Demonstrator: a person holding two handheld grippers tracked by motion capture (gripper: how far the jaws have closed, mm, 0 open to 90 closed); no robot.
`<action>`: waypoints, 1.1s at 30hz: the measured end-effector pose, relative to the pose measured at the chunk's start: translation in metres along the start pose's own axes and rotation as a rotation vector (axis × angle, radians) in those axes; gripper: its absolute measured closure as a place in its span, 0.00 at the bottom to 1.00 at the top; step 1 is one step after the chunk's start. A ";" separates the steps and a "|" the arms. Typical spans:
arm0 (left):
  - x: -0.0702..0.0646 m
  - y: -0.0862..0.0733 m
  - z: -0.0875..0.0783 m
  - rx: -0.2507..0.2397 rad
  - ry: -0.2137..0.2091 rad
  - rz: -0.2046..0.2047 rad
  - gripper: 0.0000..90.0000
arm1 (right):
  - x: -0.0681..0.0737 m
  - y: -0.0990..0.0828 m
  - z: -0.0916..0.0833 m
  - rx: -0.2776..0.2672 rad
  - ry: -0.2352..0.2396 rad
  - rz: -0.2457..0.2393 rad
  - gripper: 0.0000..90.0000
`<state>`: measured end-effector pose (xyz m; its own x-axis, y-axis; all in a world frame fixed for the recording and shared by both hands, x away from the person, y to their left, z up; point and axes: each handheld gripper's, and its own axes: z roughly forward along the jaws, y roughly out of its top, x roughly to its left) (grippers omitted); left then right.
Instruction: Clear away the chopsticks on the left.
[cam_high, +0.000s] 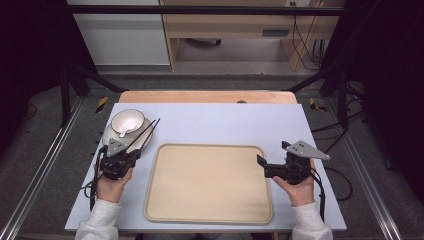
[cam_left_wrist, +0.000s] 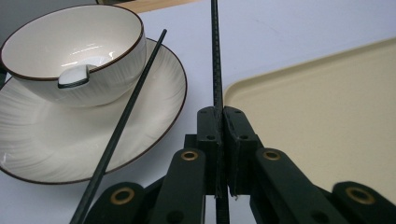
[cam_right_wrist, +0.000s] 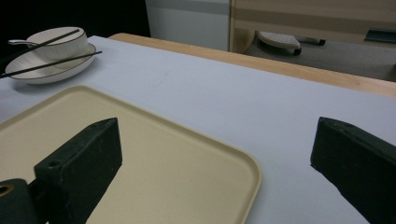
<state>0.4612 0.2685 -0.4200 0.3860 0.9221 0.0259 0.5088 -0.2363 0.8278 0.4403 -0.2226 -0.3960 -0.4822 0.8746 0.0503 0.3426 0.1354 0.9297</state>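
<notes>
Table (cam_high: 210, 117): pale blue-grey top over a wooden edge at the far side; on it, a beige tray (cam_high: 209, 182) near the middle, rounded corners, raised rim; far left, a white plate (cam_high: 111, 135) with dark rim, just beside the tray's far left corner.

Even overhead light, soft shadows, mild glare in the bowl (cam_left_wrist: 70, 51); high view slightly soft, dark at both sides.

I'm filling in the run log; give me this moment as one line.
left gripper: shut on chopstick | second chopstick: across plate | bowl: on plate | right gripper: open, beside tray
</notes>
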 end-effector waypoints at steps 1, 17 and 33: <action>-0.003 -0.001 -0.002 -0.007 0.004 -0.010 0.95 | 0.000 0.000 0.000 -0.001 0.000 0.000 0.02; -0.047 -0.016 -0.034 -0.084 0.054 -0.128 0.95 | 0.002 -0.001 0.001 0.011 0.002 0.000 0.03; -0.082 -0.044 -0.032 -0.119 0.122 -0.225 0.95 | 0.003 0.000 -0.001 0.001 0.010 -0.003 0.03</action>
<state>0.3824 0.2132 -0.4403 0.1747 0.9791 -0.1044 0.4742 0.0093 0.8804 0.4385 -0.2205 -0.3952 -0.4909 0.8697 0.0513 0.3421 0.1383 0.9294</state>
